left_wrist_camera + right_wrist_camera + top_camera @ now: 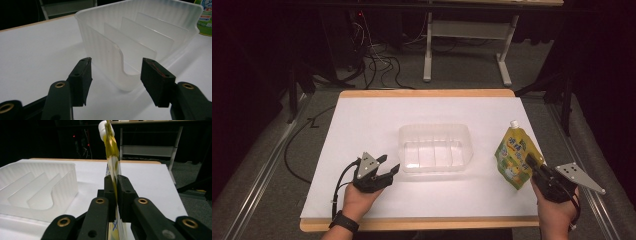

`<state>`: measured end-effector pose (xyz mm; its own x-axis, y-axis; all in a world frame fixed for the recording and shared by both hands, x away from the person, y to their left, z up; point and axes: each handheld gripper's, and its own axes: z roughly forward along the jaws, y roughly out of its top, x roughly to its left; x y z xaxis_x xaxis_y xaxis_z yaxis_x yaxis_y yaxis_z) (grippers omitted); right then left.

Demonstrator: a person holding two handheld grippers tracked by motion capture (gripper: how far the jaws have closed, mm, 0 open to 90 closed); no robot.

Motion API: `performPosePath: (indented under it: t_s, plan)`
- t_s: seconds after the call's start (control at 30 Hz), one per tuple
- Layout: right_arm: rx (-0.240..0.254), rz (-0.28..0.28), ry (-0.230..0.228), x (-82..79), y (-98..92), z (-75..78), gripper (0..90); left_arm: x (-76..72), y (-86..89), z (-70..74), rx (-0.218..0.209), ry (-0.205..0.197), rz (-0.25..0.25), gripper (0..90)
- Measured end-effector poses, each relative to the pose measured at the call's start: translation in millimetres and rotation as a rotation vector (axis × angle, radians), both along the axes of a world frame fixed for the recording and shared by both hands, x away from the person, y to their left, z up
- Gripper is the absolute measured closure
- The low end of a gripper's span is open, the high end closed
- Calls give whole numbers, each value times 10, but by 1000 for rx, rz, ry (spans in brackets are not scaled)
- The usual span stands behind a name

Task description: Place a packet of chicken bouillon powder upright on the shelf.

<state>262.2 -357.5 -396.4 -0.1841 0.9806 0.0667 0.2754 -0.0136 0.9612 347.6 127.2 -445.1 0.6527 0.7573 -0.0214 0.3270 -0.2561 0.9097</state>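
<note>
At mid-worktop [362, 115] we see a clear plastic bin [435, 148] with four dividers, its slots bare. Our left claw [388, 167] gapes around its near-left corner. On the right, our right claw [530, 162] pinches a yellow-green spouted pouch [513, 156] upright.

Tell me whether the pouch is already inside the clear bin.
No, the pouch stands on the table to the right of the bin, clamped in the right gripper's jaws.
</note>
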Motion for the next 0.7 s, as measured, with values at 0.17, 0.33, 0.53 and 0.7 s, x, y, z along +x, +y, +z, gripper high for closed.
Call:
performPosePath:
  t_s: [0.17, 0.33, 0.53, 0.7]
  plan:
    - [-2, 19, 50, 17, 26, -68, 799, 134, -165, -28, -18, 14, -17, 468]
    - [7, 28, 101, 102, 22, -160, 782, 229, -248, -80, -19, 33, 40, 610]
    - [21, 29, 107, 148, 9, -181, 794, 289, -242, -104, -51, 57, 60, 691]
    - [5, 19, 114, 154, 7, -176, 894, 262, -288, -103, -50, 58, 46, 700]
